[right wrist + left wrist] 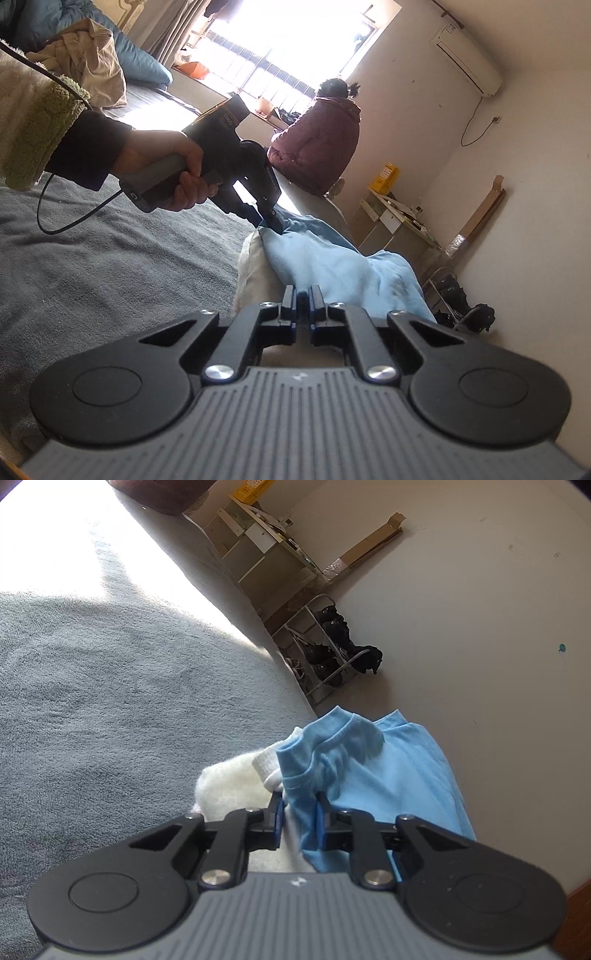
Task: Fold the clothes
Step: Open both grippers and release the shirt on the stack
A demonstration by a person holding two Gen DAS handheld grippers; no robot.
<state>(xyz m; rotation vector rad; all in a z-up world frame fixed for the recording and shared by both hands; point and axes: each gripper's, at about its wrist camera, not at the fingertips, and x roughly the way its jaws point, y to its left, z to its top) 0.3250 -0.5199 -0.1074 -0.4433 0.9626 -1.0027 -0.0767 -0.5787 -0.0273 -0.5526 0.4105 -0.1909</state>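
A light blue shirt point(388, 775) lies bunched at the edge of a bed covered by a grey blanket point(110, 701), partly on a white fluffy garment point(232, 782). My left gripper point(300, 808) is shut on a fold of the shirt near its collar. In the right wrist view the same shirt point(332, 266) stretches from the left gripper point(271, 219), held by a hand point(177, 173), towards me. My right gripper point(303, 295) has its jaws almost together on the shirt's near edge. The white garment point(251, 269) shows beneath.
The grey blanket point(110, 266) spreads to the left. A person in a maroon jacket point(317, 144) sits at the bed's far end. A shoe rack point(325, 653), a shelf unit point(266, 554) and a cardboard strip point(369, 542) stand along the wall. Clothes point(88, 55) are piled behind.
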